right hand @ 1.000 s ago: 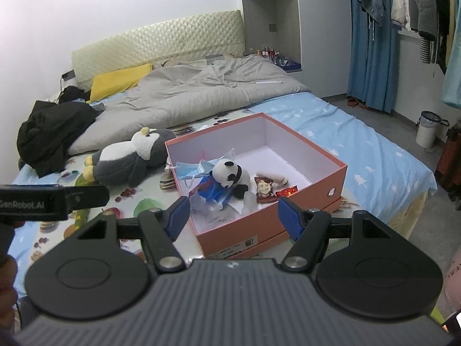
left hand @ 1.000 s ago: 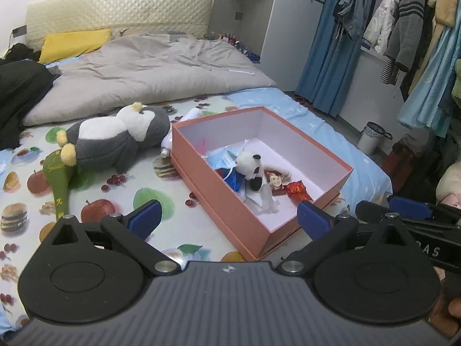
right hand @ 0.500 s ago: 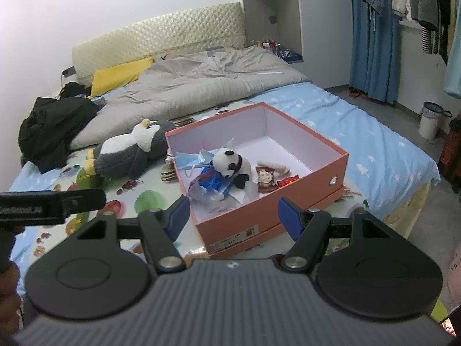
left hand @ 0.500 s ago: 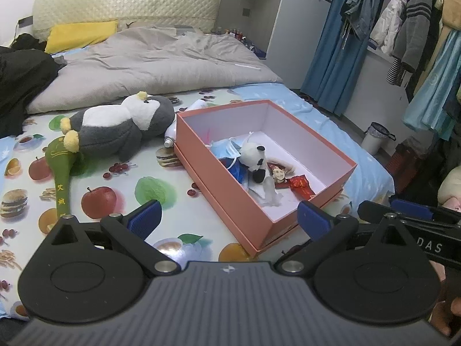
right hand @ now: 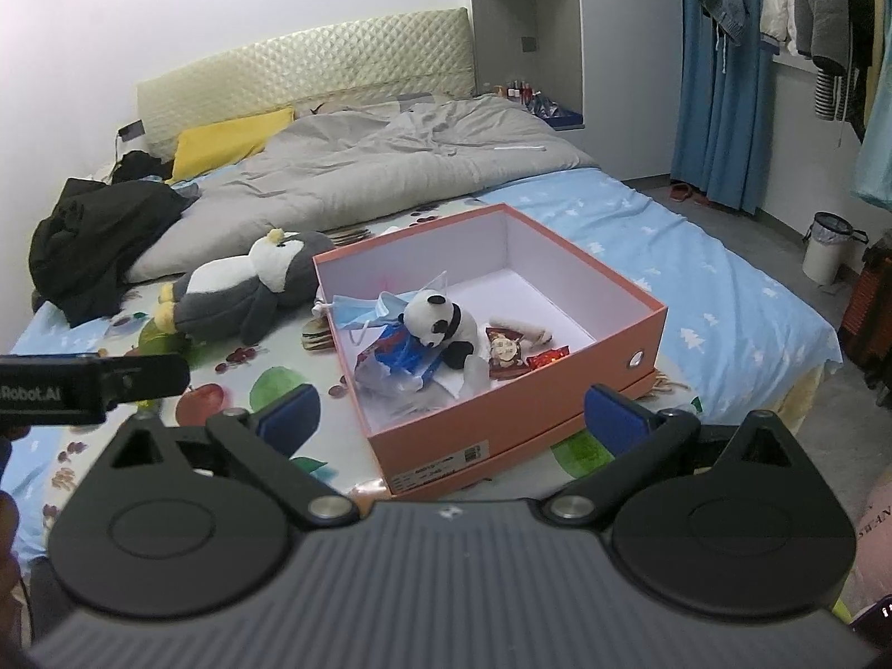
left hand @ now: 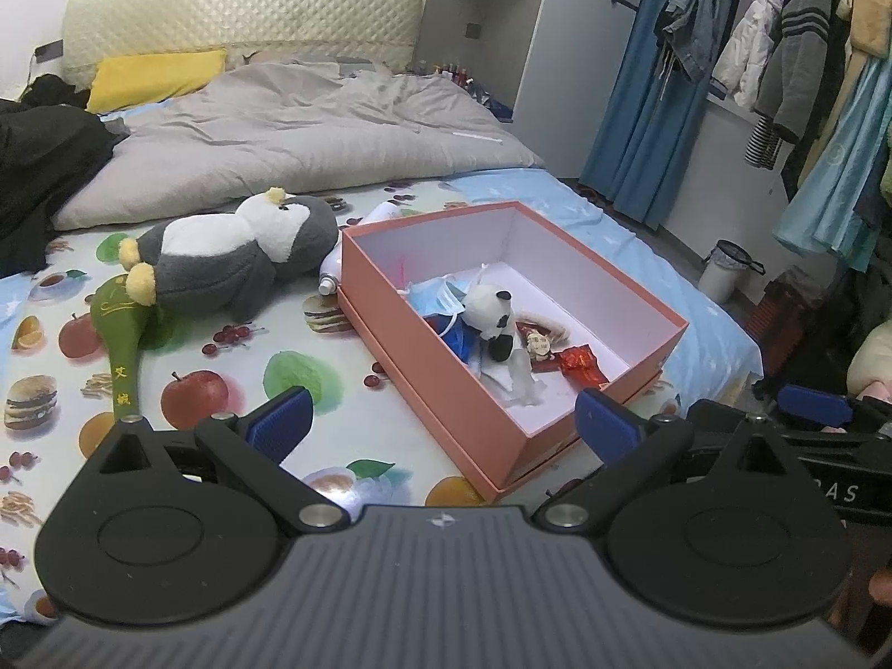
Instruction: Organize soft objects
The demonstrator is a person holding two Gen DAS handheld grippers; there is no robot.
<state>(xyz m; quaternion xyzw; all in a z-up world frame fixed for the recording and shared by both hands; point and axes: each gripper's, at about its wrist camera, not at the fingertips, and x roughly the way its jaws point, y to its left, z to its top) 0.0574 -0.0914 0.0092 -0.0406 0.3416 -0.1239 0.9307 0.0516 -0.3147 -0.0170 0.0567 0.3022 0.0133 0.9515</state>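
1. The bed [right hand: 697, 301] carried a fruit-print sheet [left hand: 234, 379] near the camera, with a grey duvet [right hand: 390, 178] bunched toward the headboard
2. An open orange box [right hand: 518, 423] sat on the sheet near the foot of the bed
3. A grey-and-white penguin plush [left hand: 223, 256] lay on its side just left of the box, outside it
4. The left gripper [left hand: 440, 423] stood wide open, nothing between its blue pads
5. The right gripper [right hand: 451, 418] had its jaws opening, wide apart and empty
6. A small panda plush [right hand: 440, 323] lay inside the box on blue face masks [right hand: 362, 315], beside red packets [right hand: 549, 357]
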